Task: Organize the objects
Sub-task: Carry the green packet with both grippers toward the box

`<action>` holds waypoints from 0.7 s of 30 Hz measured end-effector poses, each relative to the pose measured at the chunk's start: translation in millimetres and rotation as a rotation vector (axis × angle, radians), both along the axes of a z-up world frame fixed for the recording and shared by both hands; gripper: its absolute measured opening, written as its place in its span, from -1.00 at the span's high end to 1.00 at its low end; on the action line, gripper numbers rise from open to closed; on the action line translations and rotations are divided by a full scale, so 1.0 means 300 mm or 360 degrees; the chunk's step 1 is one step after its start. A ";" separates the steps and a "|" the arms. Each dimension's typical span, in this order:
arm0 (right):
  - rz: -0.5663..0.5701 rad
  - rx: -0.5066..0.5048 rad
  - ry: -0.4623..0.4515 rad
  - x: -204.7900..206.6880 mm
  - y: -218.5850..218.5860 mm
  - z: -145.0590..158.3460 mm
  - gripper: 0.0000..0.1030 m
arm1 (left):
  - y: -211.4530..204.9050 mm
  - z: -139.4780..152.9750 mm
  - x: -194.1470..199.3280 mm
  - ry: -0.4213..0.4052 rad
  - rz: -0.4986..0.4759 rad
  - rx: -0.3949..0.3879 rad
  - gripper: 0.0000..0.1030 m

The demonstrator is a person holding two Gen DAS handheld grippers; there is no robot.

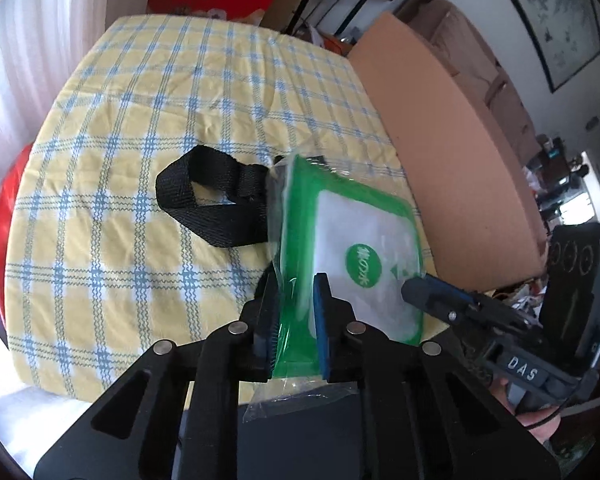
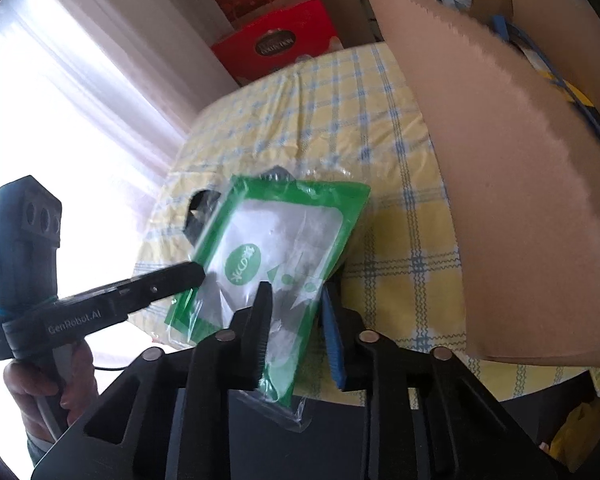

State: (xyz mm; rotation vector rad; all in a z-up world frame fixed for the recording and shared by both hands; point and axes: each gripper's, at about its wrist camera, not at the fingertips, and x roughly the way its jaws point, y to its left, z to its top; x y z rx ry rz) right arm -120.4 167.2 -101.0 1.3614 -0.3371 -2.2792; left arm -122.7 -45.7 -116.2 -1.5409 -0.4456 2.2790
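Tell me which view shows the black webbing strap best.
The left wrist view: the black webbing strap lies as an open loop on the checked tablecloth, in plain sight beside the green packet. In the right wrist view the packet covers most of it; only a small dark piece shows past its edge.

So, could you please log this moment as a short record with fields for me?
held item: green packet in clear wrap
left gripper: shut on the packet's near edge
right gripper: jaws on either side of the packet's lower part, grip unclear
other item: black strap, lying on the cloth beyond the packet
surface: yellow checked tablecloth
nearby: open cardboard box, to the right of the packet
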 end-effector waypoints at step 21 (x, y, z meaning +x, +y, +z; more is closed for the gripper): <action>0.0014 0.0010 0.0335 0.010 0.136 0.340 0.63 | 0.110 0.350 0.026 0.0342 0.0013 0.0149 0.76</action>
